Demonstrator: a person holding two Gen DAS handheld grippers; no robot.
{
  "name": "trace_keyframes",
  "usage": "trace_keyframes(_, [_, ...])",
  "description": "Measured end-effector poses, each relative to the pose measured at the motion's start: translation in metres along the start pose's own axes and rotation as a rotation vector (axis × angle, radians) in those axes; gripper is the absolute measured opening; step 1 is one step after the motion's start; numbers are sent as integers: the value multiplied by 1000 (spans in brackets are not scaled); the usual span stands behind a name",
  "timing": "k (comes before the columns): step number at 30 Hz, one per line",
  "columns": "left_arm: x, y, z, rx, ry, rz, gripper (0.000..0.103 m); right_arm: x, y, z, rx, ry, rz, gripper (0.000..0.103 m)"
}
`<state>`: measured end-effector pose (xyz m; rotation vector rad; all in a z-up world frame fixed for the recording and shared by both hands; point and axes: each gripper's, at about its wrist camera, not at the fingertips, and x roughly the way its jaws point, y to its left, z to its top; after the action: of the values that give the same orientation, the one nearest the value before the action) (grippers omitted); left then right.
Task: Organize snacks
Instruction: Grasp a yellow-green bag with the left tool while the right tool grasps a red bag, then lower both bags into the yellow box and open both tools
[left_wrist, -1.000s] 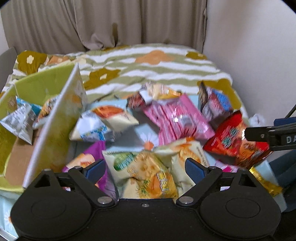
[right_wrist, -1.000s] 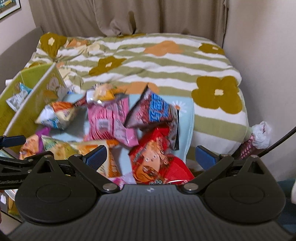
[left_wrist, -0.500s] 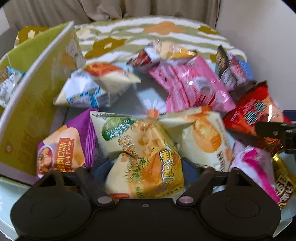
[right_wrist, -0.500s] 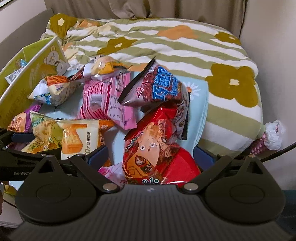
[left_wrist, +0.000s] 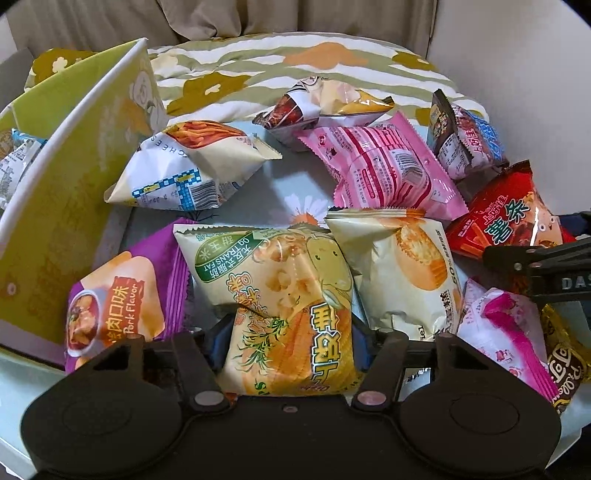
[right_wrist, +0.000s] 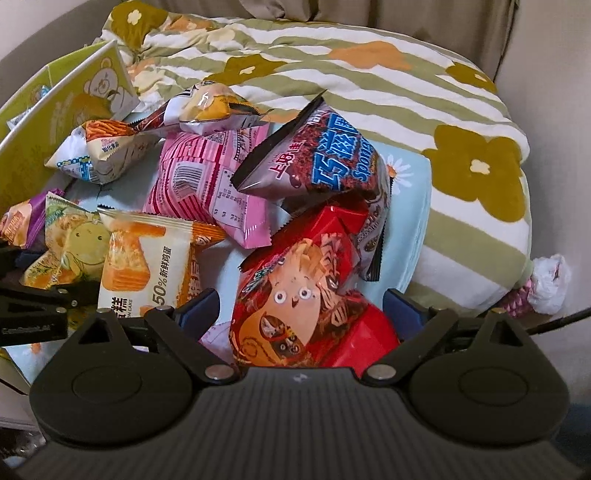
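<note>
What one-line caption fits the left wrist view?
Left tongs closing around a yellow corn-snack bag in a snack pile, green box alongside.

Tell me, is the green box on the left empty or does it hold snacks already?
Not empty. In the left wrist view, a white and blue snack packet shows inside the green box, behind its near wall. How full it is cannot be told.

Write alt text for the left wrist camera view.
The left gripper straddles a yellow corn snack bag amid a pile of snack packets on a bed; a yellow-green box stands at left, and the right gripper enters from the right.
</note>
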<state>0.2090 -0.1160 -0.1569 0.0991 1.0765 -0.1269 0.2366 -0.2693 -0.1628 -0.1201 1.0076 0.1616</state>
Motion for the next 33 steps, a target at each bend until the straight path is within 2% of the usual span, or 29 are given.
trace_keyframes(2, [-5,1,-2,-2,-6,0,64,4,1,1,-9,10,-11,102])
trace_keyframes(4, [-8,1,-3,-2,-14,2,63,7,1,1,-19,25,-16,95])
trace_keyframes(7, [-12,1,-2,4,-30,6,63,7,-2,-1,-2,24,0,93])
trace_keyframes(11, [-22,2,-5,2,-52,9,63,3,-2,-2,9,19,4,74])
trace_keyframes(23, [-48,2,-11,9,-134,16,62,-39,7,-3,-33,-81,-48,71])
trace_keyframes(33, [-99,8,-5,6,-249,-7,62,-86,20,7,-56,-186,-61,71])
